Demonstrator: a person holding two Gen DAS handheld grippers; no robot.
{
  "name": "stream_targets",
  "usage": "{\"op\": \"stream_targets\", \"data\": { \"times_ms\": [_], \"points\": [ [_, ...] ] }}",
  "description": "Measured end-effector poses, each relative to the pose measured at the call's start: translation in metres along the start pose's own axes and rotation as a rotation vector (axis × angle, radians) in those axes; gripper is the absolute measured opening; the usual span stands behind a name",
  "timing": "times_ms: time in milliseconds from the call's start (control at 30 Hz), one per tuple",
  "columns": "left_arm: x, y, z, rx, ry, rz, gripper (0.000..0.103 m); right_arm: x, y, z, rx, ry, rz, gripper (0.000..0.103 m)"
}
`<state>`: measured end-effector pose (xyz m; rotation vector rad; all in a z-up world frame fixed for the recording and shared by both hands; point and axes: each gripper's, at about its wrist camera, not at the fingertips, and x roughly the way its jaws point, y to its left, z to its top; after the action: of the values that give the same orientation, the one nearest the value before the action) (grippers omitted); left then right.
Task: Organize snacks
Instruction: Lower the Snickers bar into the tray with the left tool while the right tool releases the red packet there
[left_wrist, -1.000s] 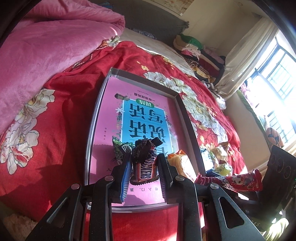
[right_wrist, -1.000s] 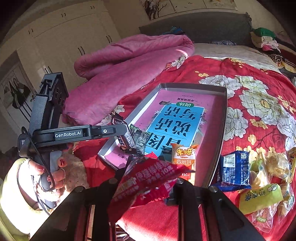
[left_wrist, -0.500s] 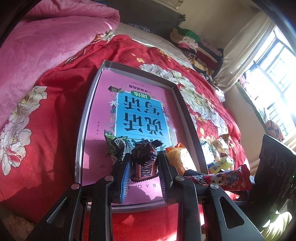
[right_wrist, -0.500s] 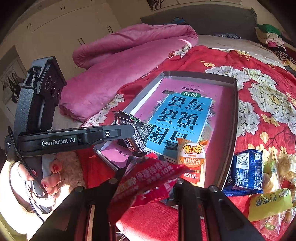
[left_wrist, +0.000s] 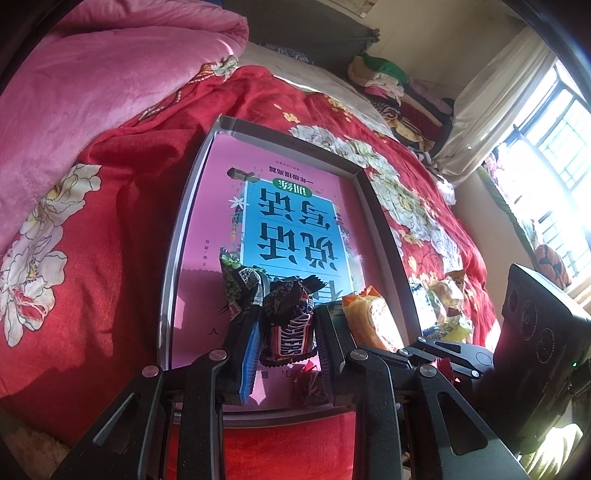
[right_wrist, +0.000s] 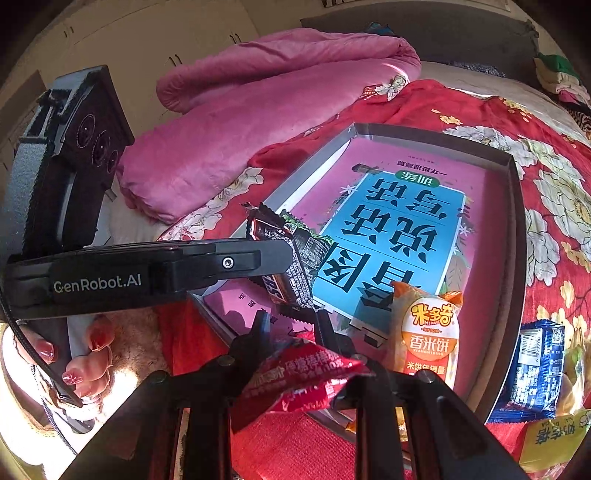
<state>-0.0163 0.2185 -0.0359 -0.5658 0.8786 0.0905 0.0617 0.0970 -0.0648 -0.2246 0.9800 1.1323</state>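
Observation:
My left gripper (left_wrist: 288, 317) is shut on a Snickers bar (left_wrist: 291, 332) and holds it upright over the near end of the shallow grey tray (left_wrist: 177, 240). From the right wrist view the same left gripper (right_wrist: 280, 258) reaches in from the left with the Snickers bar (right_wrist: 284, 277) over the tray's (right_wrist: 517, 229) near left corner. My right gripper (right_wrist: 291, 325) is shut on a crumpled red snack packet (right_wrist: 303, 376), just short of the tray's near edge. A dark green packet (left_wrist: 240, 280) sits beside the left finger. An orange rice-cracker pack (right_wrist: 432, 332) lies in the tray.
The tray is lined with a pink and blue printed sheet (right_wrist: 399, 229) and rests on a red flowered bedspread (left_wrist: 92, 240). A pink quilt (right_wrist: 258, 122) is heaped at the far left. A blue packet (right_wrist: 535, 369) and a yellow packet (right_wrist: 554, 435) lie right of the tray.
My right gripper has carried the red packet forward and down toward the tray's near edge, closer beneath the left gripper. The left gripper has stayed nearly in place with the Snickers bar.

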Motion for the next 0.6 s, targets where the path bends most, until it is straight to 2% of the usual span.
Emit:
{"op": "stream_targets", "data": {
  "times_ms": [300, 367, 600],
  "points": [
    [0.002, 0.001, 0.000, 0.002, 0.006, 0.005, 0.029, -0.013, -0.021, -0.005, 0.039, -0.015, -0.037, 0.027],
    [0.003, 0.000, 0.000, 0.002, 0.007, 0.006, 0.029, -0.016, -0.025, -0.006, 0.043, -0.018, -0.047, 0.034],
    [0.004, 0.000, -0.001, 0.007, 0.011, 0.006, 0.029, -0.029, -0.031, -0.010, 0.045, -0.027, -0.048, 0.042]
  ]
}}
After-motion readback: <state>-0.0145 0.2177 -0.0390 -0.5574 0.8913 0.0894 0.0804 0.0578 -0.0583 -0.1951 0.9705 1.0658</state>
